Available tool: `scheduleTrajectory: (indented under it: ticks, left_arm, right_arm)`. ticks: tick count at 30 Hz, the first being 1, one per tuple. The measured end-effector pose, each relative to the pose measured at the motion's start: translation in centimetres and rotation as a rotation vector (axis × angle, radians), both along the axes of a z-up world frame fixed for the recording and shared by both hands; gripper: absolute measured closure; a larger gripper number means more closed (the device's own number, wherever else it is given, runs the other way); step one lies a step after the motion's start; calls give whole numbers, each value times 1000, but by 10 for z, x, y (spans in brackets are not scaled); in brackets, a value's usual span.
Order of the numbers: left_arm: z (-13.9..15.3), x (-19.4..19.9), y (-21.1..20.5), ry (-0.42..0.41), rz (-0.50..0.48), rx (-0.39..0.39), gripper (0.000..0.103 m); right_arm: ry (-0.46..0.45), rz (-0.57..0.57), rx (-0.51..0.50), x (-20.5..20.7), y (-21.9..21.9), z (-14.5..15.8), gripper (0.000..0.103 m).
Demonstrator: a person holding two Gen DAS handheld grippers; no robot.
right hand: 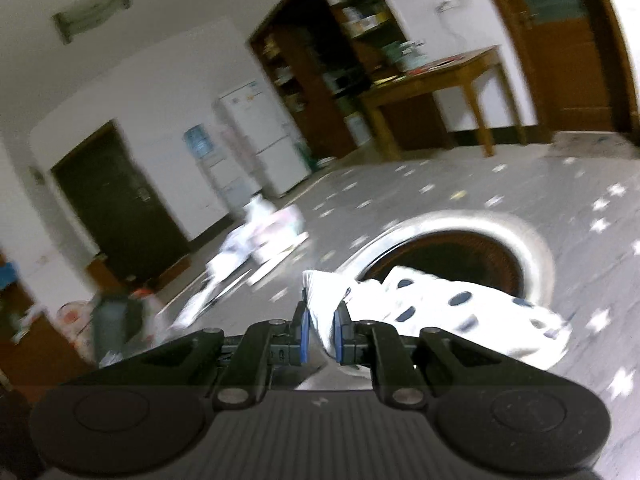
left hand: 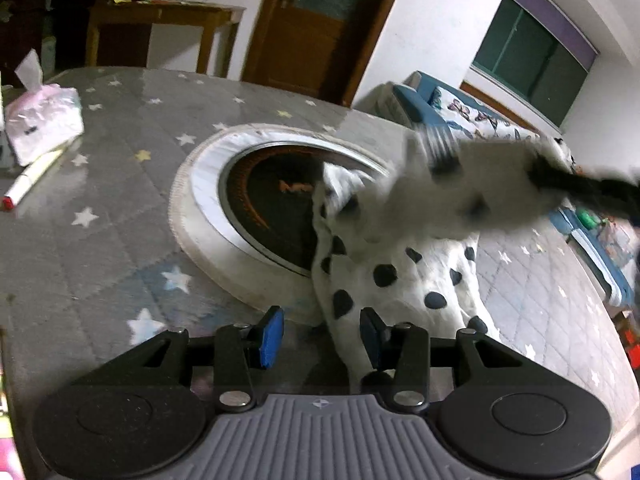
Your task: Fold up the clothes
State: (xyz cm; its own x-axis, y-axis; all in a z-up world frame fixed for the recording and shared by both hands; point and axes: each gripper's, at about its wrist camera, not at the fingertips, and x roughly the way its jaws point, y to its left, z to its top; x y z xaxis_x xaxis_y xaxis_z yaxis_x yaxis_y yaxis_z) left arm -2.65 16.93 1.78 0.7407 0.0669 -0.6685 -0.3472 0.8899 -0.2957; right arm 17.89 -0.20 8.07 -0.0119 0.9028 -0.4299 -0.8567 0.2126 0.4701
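Note:
A white garment with black dots (left hand: 396,276) lies on the grey star-patterned table cover, over the edge of the round inset. My left gripper (left hand: 322,334) is open just above the table, and a strip of the garment runs between its blue pads without being pinched. My right gripper (right hand: 320,330) is shut on a fold of the same garment (right hand: 452,304) and holds it above the table. In the left wrist view the right gripper (left hand: 576,188) appears blurred at the right, lifting the garment's far end.
A round dark inset with a white rim (left hand: 208,184) sits in the middle of the table. A pink tissue pack (left hand: 40,120) and a white marker (left hand: 32,180) lie at the far left. A wooden side table (right hand: 440,80) and a door stand beyond.

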Motion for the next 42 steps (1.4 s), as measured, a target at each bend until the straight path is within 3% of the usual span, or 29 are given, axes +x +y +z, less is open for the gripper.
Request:
scheduleTrajectory:
  ticks: [2, 8, 12, 16, 19, 22, 31, 34, 36, 38, 42]
  left_arm:
    - [2, -5, 3, -9, 14, 5, 57]
    - [12, -19, 10, -40, 46, 18, 57]
    - [25, -21, 12, -76, 35, 33, 58]
    - [38, -12, 7, -120, -4, 50, 58]
    - [45, -3, 3, -147, -37, 55, 57]
    - [45, 4, 0, -152, -59, 54, 58]
    - [42, 5, 3, -151, -52, 30, 57]
    - [42, 5, 5, -149, -46, 27, 57]
    - [42, 6, 5, -146, -48, 25, 57]
    - [42, 6, 4, -145, -49, 25, 57]
    - [44, 7, 4, -148, -52, 32, 57]
  right_arm:
    - [-41, 44, -15, -24, -6, -6, 92]
    - [-278, 166, -135, -82, -19, -29, 89]
    - [-339, 232, -175, -106, -34, -30, 84]
    - [-331, 269, -175, -108, -39, -17, 76]
    - [-327, 248, -175, -101, -33, -11, 56]
    - [-334, 169, -208, -93, -21, -14, 52]
    - [-176, 46, -275, -60, 10, -52, 49]
    - [-119, 19, -282, -49, 13, -58, 50]
    - [-114, 37, -289, -49, 14, -59, 57]
    - [-121, 69, -296, -52, 16, -58, 80]
    - [-298, 121, -250, -73, 8, -38, 85]
